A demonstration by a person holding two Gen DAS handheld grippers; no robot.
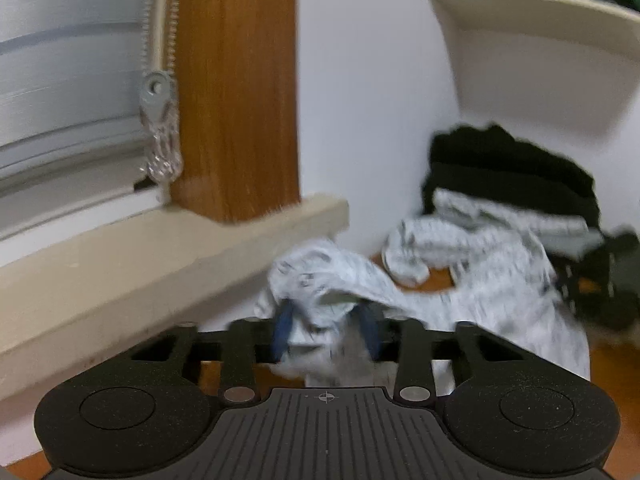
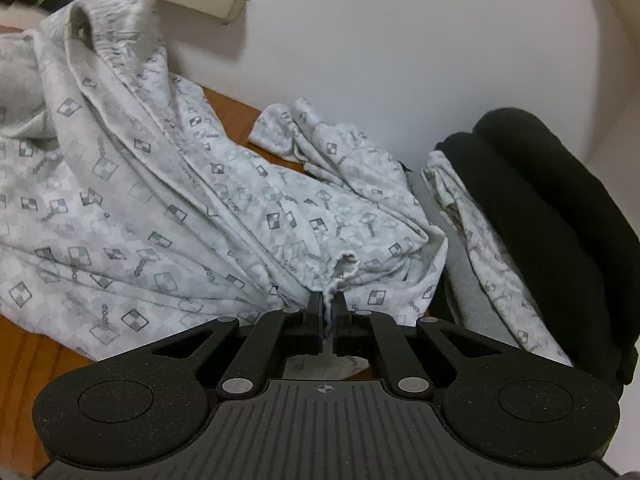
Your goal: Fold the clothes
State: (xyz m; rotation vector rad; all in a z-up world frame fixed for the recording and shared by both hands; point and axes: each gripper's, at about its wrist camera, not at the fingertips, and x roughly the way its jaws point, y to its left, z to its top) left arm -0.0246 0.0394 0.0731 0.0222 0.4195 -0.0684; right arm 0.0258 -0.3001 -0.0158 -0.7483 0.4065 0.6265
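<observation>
A: Right gripper (image 2: 329, 316) pose?

B: Pointed forward and slightly down over the wooden table (image 2: 24, 344). Jaws pressed nearly together, pinching a thin edge of the patterned white garment (image 2: 168, 200); the cloth rises from between the blue pads as a small frayed tuft at 12 o'clock.

A: Where does the garment lie?

B: In the right wrist view it spreads from the fingertips toward 9 through 11 o'clock in long taut folds running up toward the beige ledge (image 2: 208, 0). A crumpled part sits at 12 to 1 o'clock against the white wall (image 2: 400, 40). A stack of black clothes (image 2: 560, 216) sits at 2 o'clock, with another patterned piece draped down its near side.

A: Left gripper (image 1: 326, 334)?

B: Held level, raised off the table, facing the wall and the windowsill (image 1: 160, 256). Frame is motion-blurred. Blue pads are partly spread with a bunch of the same garment (image 1: 320, 284) hooding them; cloth fills the gap, so the jaws grip it loosely. The fabric trails off toward 3 o'clock.

A: Surroundings, left view?

B: Wooden window frame (image 1: 236, 88) at 11 o'clock, blind cord (image 1: 160, 128) beside it, black stack (image 1: 508, 168) at 2 o'clock.
</observation>
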